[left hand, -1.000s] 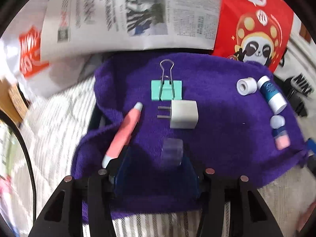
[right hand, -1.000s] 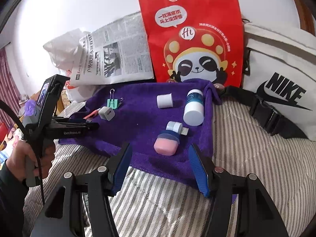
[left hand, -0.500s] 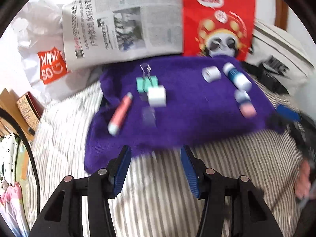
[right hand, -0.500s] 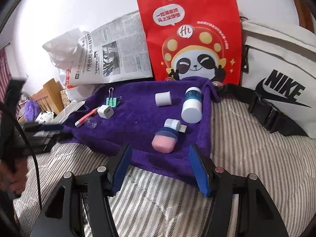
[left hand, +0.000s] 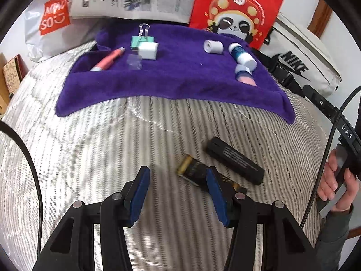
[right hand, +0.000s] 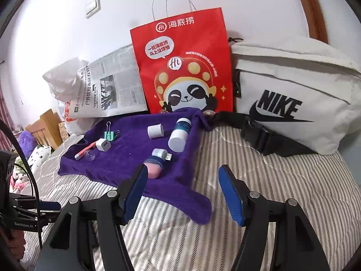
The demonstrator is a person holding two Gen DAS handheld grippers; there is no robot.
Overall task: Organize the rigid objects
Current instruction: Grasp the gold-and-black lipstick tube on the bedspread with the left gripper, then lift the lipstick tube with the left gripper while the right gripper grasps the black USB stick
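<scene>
1. Hovering low over the striped bedspread (left hand: 90,158), your left gripper (left hand: 176,180) has its blue pads spread wide with nothing between them; a black-and-gold tube (left hand: 191,169) lies on the bedspread just beyond its right pad.
2. A longer black tube (left hand: 234,160) lies just to the right of the first, well apart from the purple towel (left hand: 180,79).
3. Your right gripper (right hand: 182,189) is likewise spread and empty, held above the near edge of the towel; your right hand (left hand: 336,185) wraps its handle.
4. On the towel, left group: a pink pen (left hand: 106,59), a clear cap (left hand: 134,61), a white charger plug (left hand: 147,50) and a green binder clip (left hand: 142,39).
5. On the towel, right group: a white roll (left hand: 213,46), a blue bottle with a white cap (left hand: 242,55) and a pink-and-blue case (left hand: 244,75).
6. Behind the towel, against the white wall: a newspaper (right hand: 110,90), a red paper bag with a panda (right hand: 182,67) and a white Nike bag (right hand: 293,103).
</scene>
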